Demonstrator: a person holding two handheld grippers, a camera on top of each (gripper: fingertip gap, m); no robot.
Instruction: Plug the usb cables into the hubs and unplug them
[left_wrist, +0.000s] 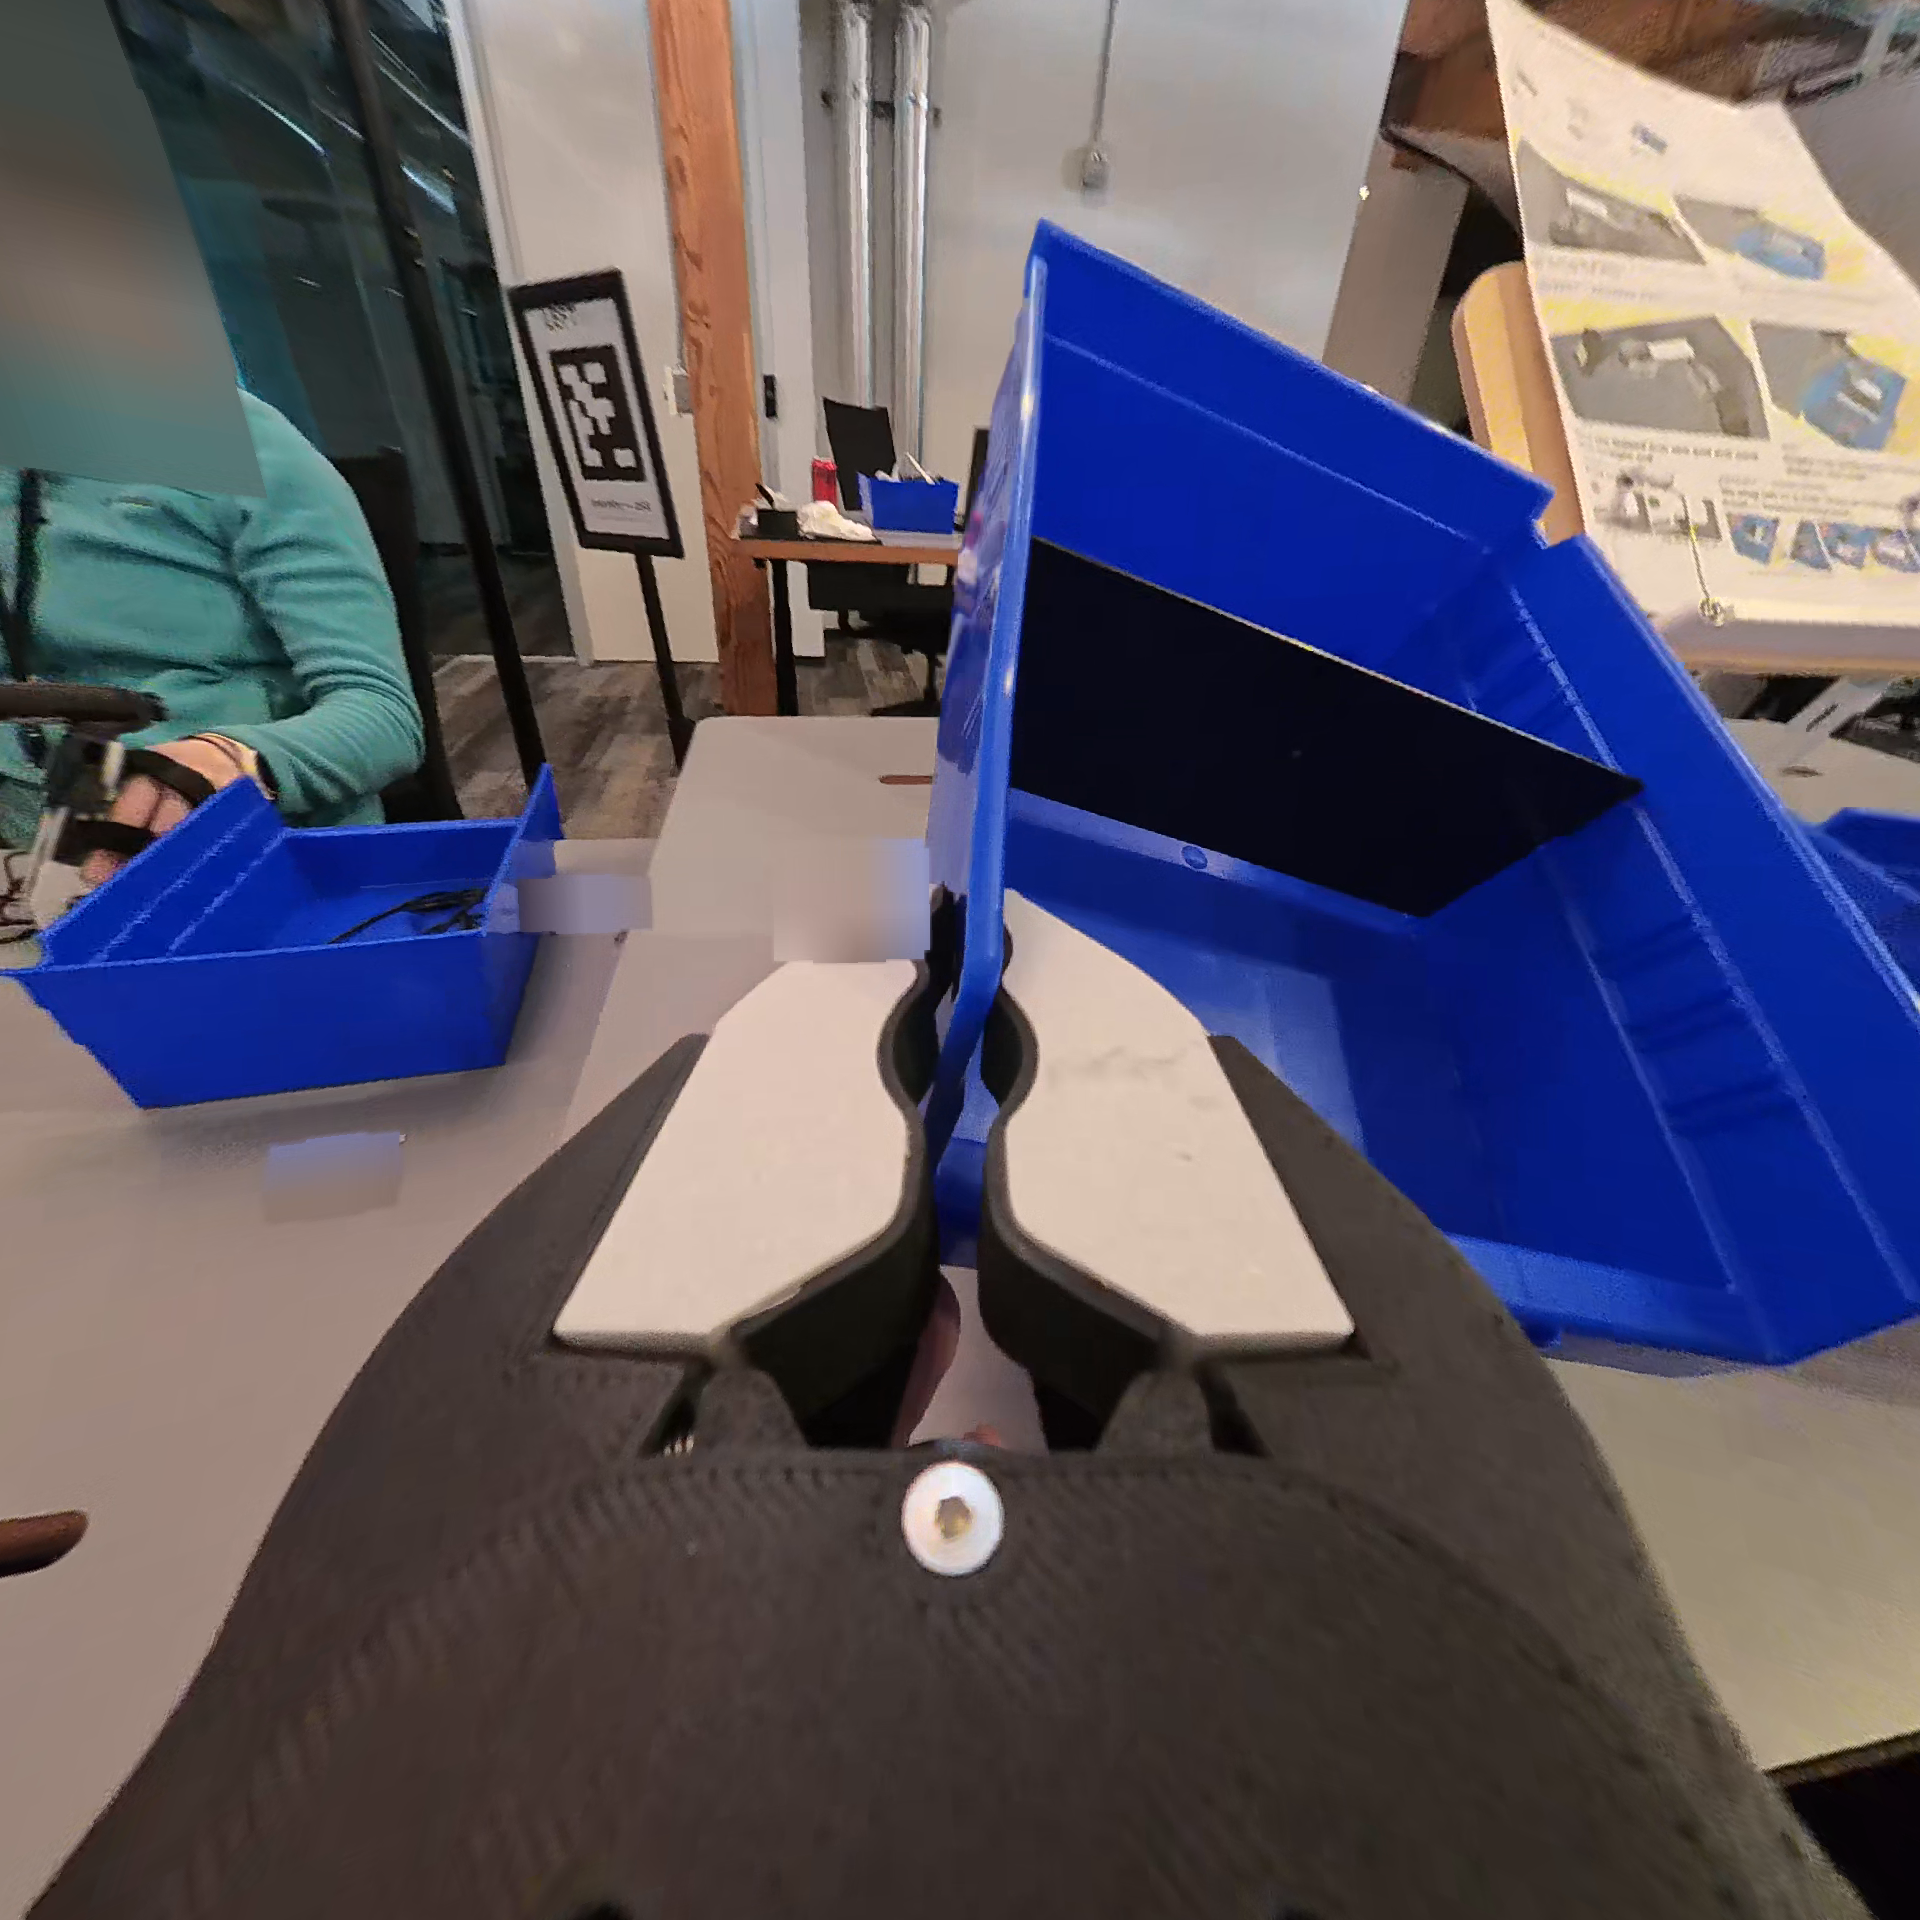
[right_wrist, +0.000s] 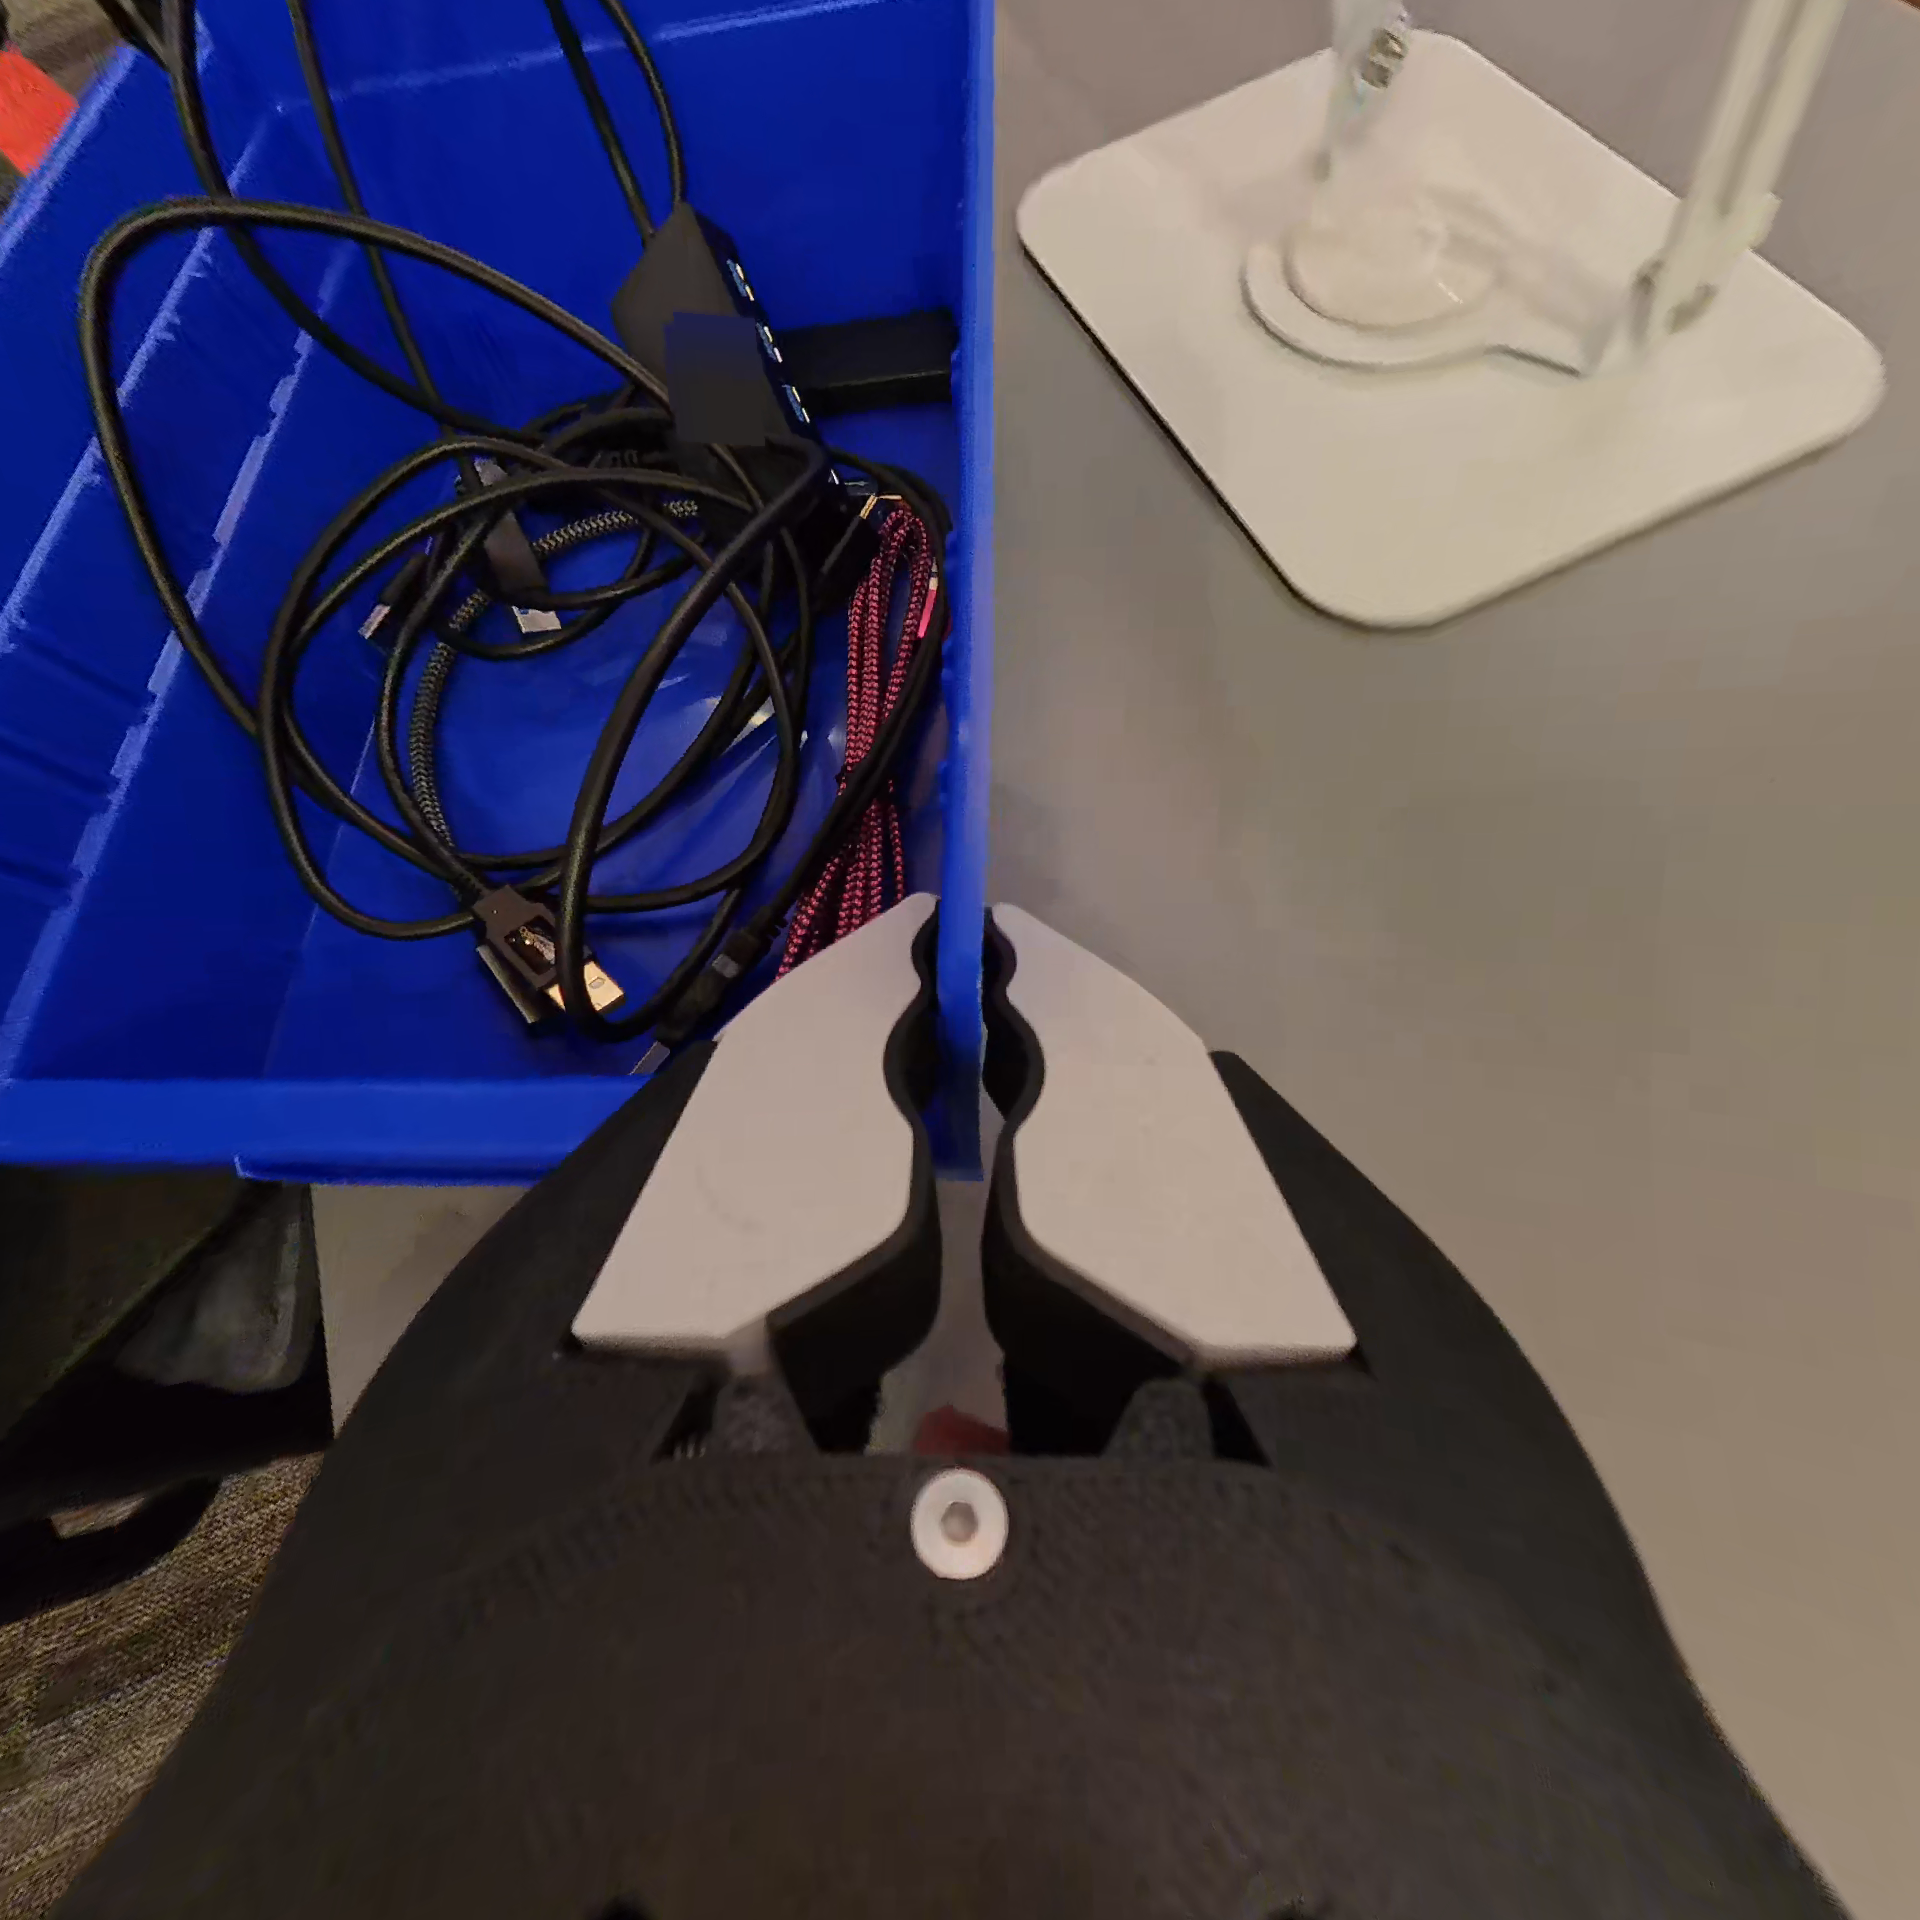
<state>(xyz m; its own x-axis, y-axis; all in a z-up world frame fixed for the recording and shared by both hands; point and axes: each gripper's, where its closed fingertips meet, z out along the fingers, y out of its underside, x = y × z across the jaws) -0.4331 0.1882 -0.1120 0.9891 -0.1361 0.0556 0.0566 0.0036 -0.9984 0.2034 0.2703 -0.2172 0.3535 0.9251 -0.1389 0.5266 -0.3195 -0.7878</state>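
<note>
In the left wrist view my left gripper (left_wrist: 964, 945) is shut on the thin side wall of a big blue bin (left_wrist: 1351, 1039), which is tilted up off the grey table (left_wrist: 208, 1351). A black divider (left_wrist: 1299, 727) crosses the bin, and the part I see is empty. In the right wrist view my right gripper (right_wrist: 961, 916) is shut on the side wall of a blue bin (right_wrist: 971, 520). This bin holds tangled black USB cables (right_wrist: 582, 727), a red braided cable (right_wrist: 878, 665) and a black USB hub (right_wrist: 675, 270). I cannot tell if both views show one bin.
A smaller blue bin (left_wrist: 291, 966) with a black cable stands at the left of the table, with a person's teal sleeve (left_wrist: 260, 644) behind it. A white stand base (right_wrist: 1455, 416) sits on the table (right_wrist: 1455, 1039) right of the cable bin. A poster (left_wrist: 1714, 364) hangs at far right.
</note>
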